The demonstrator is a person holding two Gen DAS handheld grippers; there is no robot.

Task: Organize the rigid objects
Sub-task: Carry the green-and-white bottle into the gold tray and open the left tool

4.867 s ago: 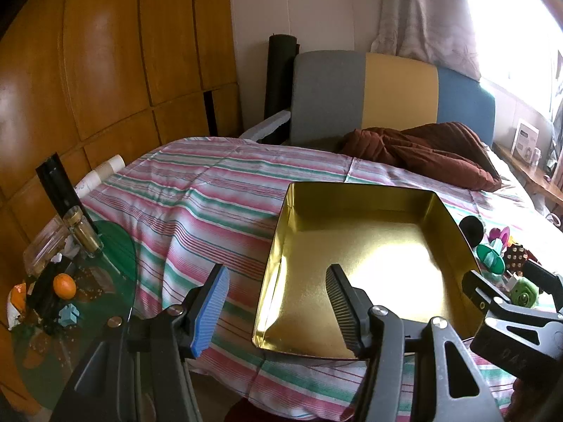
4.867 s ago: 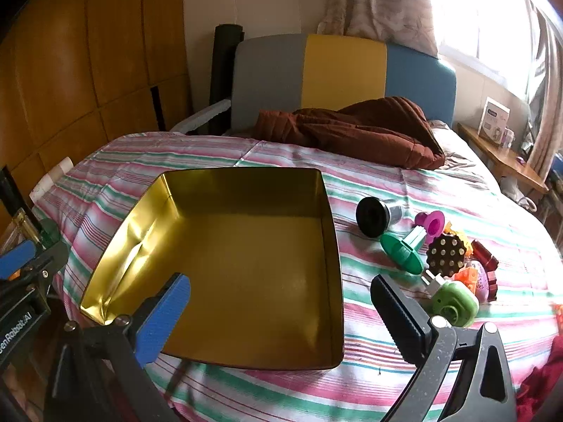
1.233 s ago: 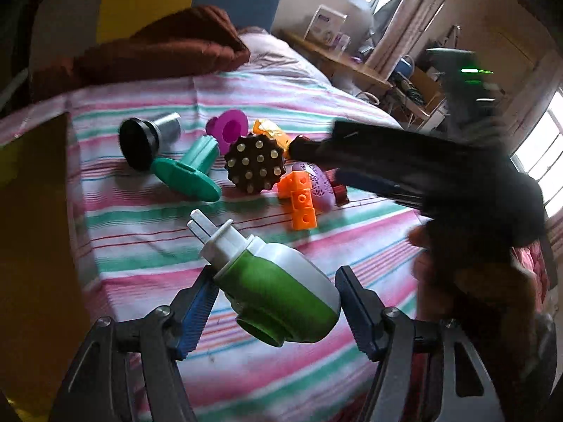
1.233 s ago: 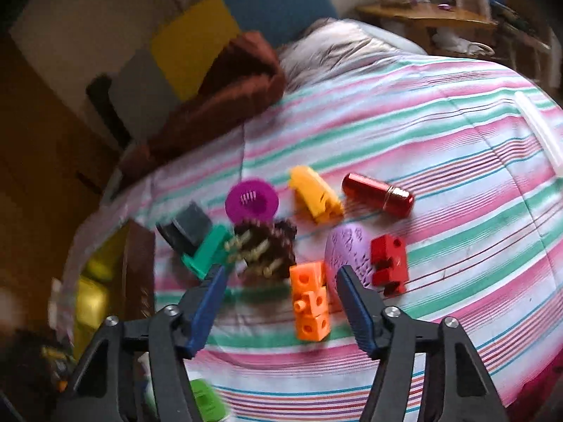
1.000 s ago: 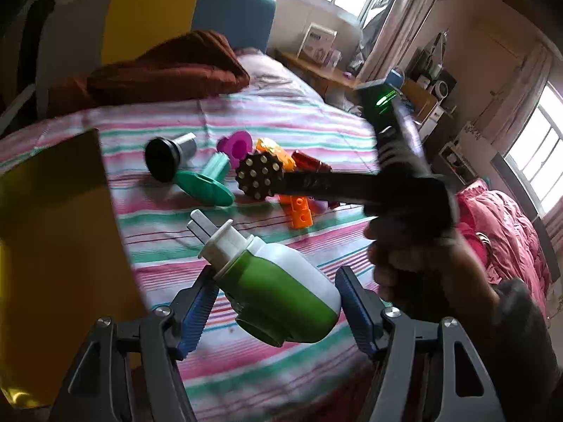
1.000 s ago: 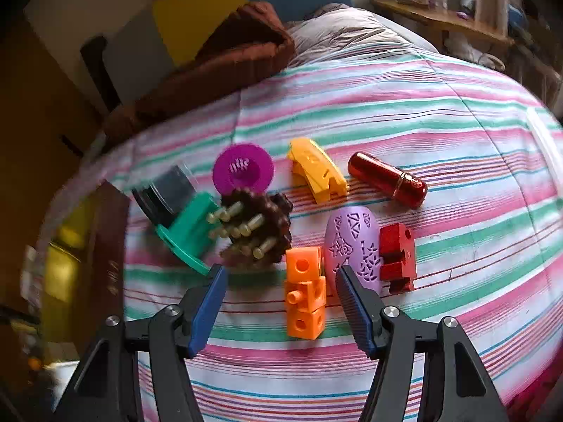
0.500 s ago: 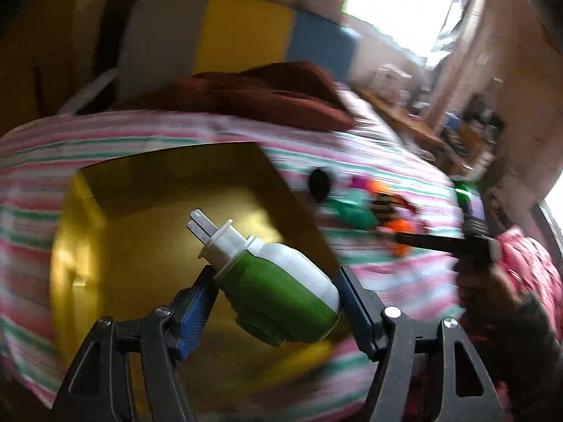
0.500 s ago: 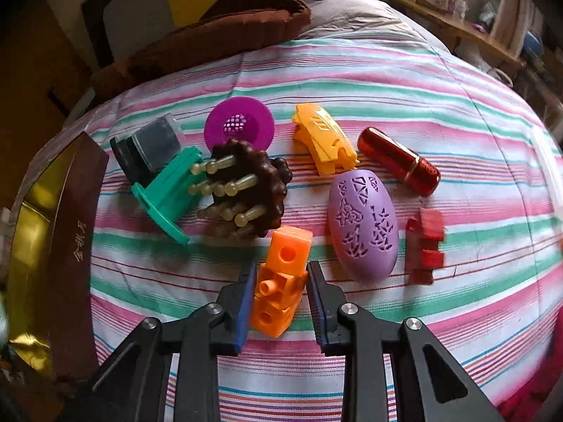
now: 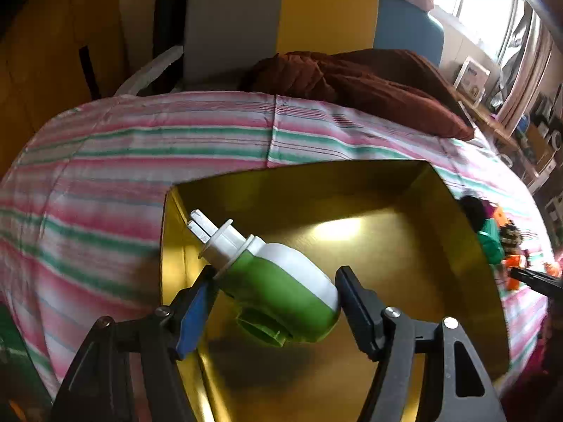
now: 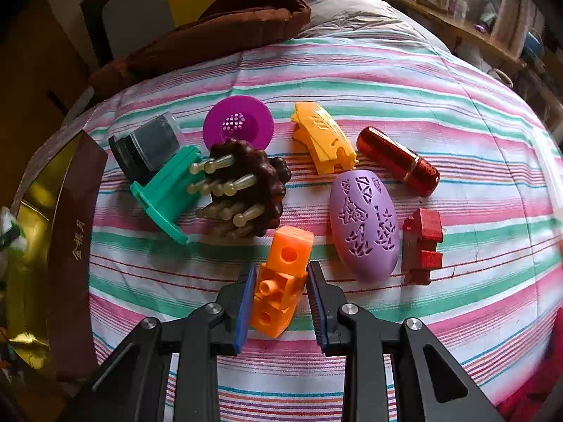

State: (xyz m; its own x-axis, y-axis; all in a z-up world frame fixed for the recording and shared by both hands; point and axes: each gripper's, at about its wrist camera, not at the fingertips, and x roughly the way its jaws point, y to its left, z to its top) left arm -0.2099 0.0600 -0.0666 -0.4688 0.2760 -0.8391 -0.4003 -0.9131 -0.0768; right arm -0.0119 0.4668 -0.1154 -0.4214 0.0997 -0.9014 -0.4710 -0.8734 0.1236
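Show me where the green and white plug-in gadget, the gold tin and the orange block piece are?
green and white plug-in gadget (image 9: 281, 292), left wrist view, on its green body.
gold tin (image 9: 397, 246), left wrist view, on its bare shiny floor.
orange block piece (image 10: 281, 281), right wrist view, on its middle section.

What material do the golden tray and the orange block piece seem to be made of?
Golden tray: probably thin metal, polished; it mirrors window light and has sharp folded walls. Orange block piece: likely moulded plastic, slightly glossy, with crisp studs and round holes.

Daylight from the window (image 9: 492, 10) upper right; fisheye-bent, dark, blurred edges.
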